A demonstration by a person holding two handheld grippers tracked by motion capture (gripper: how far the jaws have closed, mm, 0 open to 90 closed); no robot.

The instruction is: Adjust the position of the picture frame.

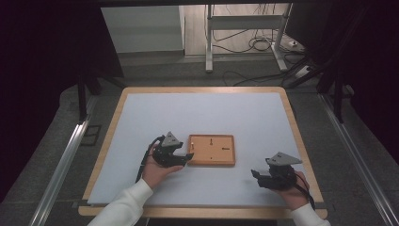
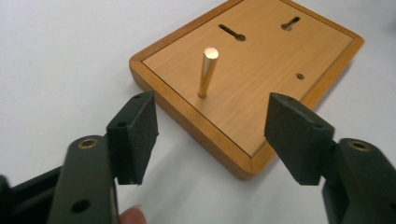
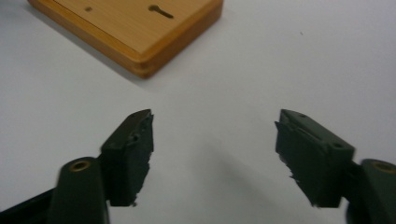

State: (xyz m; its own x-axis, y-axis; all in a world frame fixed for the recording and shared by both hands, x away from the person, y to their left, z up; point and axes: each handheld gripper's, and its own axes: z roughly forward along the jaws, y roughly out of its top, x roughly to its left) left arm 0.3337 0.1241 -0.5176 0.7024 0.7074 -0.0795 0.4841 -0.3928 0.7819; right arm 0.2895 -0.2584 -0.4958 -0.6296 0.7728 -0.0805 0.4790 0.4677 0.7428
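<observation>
Right tool near the counter's front edge, jaws apart, gripping nothing. Left tool spread open just short of the wooden board. Brass pin already upright in it; other holes apparently unfilled.

The person's two forearms come in from six o'clock, both in white sleeves. The left hand lies palm up under the left gripper, which points toward three o'clock with its grey plate on top. In the left gripper view its jaws stand wide apart with nothing pressed between the pads, and a fingertip peeks up at the bottom edge. The right hand sits near five o'clock, cradling the right gripper, which points toward nine o'clock. Its jaws too are spread, the pads bare. The two grippers are well apart.
</observation>
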